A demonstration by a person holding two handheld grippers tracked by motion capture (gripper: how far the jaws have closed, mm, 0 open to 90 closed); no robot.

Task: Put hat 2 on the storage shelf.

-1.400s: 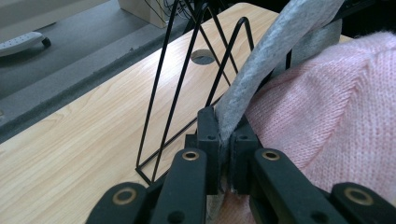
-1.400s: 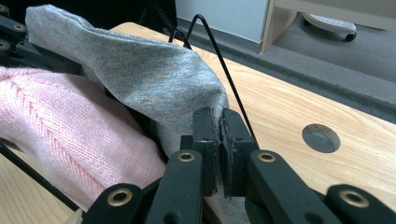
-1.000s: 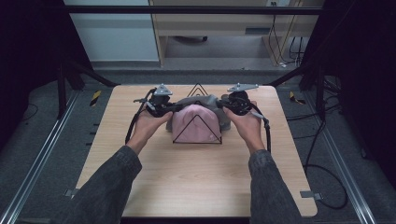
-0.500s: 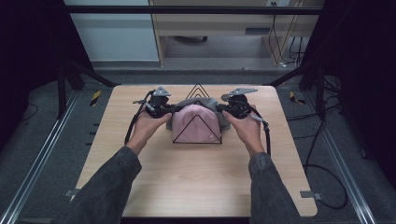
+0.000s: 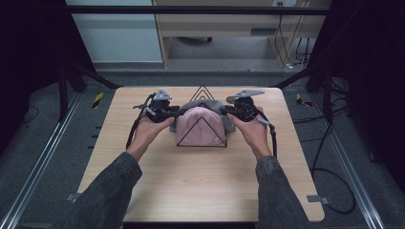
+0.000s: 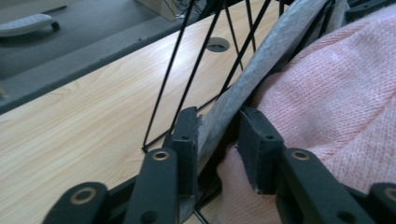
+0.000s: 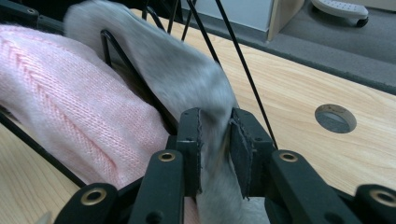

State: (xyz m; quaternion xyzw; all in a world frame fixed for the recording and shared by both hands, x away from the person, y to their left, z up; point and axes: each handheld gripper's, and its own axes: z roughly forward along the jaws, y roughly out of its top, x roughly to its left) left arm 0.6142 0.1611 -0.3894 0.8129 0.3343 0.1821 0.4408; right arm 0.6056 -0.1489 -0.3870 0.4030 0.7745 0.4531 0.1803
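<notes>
On the wooden counter (image 5: 200, 191) stands a black wire rack (image 5: 202, 129) of triangular frames, with a pink knitted cloth (image 5: 199, 125) draped over it and a grey cloth (image 5: 216, 106) lying along the top behind the pink one. The person's left hand (image 5: 149, 131) holds the left hand-held gripper (image 5: 167, 114) at the left end of the rack, and the right hand (image 5: 252, 131) holds the right hand-held gripper (image 5: 233, 113) at the right end. In the left gripper view the grey cloth (image 6: 261, 65) runs as a taut strip between the jaws, lying against one pad while the other pad stands clear of it beside the pink knit (image 6: 336, 98); these jaws have just been opening and no longer clamp the strip. In the right gripper view the grey cloth (image 7: 177, 70) hangs blurred between the jaws, which have likewise just been opening, with a narrow gap at the pads, so the cloth sits loosely between them. The pink knit (image 7: 70, 102) lies just beside, over the rack's wire. A round hole (image 7: 335, 118) shows in the counter nearby
</notes>
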